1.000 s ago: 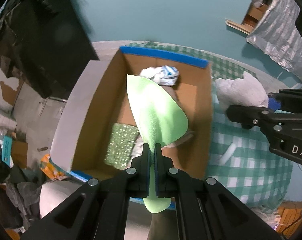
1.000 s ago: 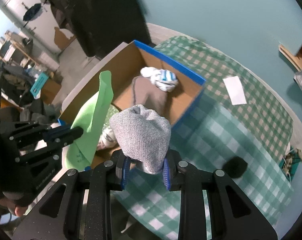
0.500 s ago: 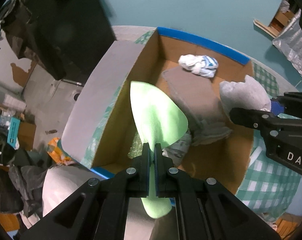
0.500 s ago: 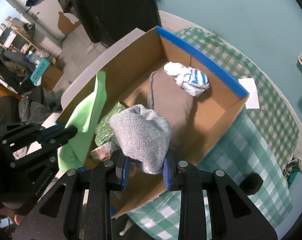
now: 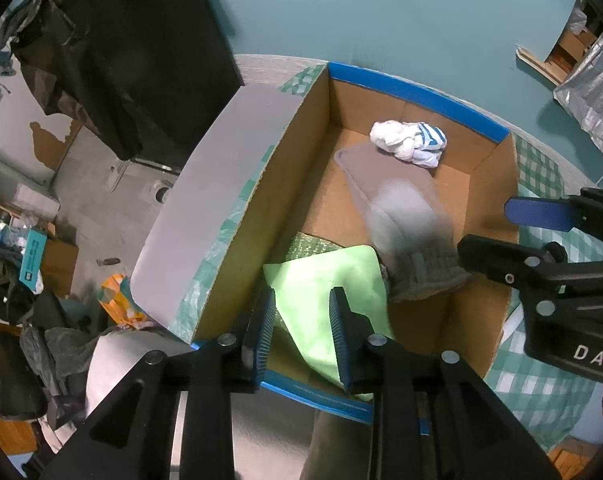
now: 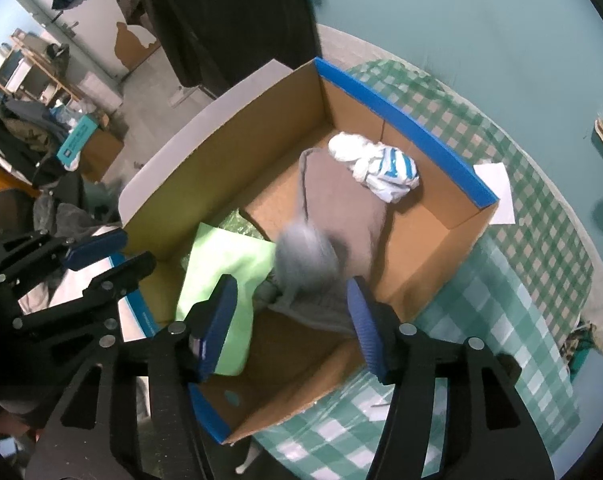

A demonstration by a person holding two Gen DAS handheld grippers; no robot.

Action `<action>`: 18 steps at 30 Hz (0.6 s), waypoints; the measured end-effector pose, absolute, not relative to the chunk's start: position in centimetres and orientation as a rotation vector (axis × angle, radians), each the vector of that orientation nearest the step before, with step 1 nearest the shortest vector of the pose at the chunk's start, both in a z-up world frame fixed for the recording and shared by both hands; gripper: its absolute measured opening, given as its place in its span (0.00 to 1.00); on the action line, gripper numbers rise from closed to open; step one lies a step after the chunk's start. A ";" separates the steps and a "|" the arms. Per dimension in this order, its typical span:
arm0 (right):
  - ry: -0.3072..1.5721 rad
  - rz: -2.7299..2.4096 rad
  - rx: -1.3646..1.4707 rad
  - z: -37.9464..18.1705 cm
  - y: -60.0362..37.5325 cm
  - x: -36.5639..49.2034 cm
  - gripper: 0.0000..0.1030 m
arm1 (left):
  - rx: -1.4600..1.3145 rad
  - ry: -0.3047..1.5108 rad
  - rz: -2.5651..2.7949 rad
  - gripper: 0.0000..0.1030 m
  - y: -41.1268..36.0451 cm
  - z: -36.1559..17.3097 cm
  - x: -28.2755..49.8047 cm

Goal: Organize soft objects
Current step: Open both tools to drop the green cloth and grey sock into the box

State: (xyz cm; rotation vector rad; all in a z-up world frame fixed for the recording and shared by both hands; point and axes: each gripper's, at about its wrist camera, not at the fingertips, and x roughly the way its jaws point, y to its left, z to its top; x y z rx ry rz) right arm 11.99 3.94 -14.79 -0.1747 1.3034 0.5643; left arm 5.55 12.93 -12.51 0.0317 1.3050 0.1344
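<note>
Directly below both opening claws, inside the cardboard box (image 5: pixel 481 216): green cloth (image 5: pixel 325 280) released under the left claw (image 5: pixel 301 328), grey knitted piece (image 6: pixel 307 264) falling from the right claw (image 6: pixel 291 312), neither gripped

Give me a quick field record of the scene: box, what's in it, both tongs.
container: cardboard box with blue-taped rim, on green checked tablecloth
left tongs: opening, green cloth lying loose between them
right tongs: opening, grey knit hat blurred, dropping clear of the pads
already in box: white and blue striped bundle, brown cloth, glittery green piece
on tablecloth: white paper
</note>
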 end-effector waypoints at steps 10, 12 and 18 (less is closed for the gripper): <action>1.280 0.552 -0.154 -13.6 1.3 11.7 0.57 | 0.039 1.292 0.123 0.27 11.1 -11.7 5.2; 1.275 0.549 -0.148 -13.3 0.5 11.6 0.57 | 0.043 1.292 0.124 0.27 10.7 -11.5 5.2; 1.266 0.533 -0.142 -12.9 -2.0 11.1 0.57 | 0.049 1.284 0.115 0.27 9.3 -11.0 5.0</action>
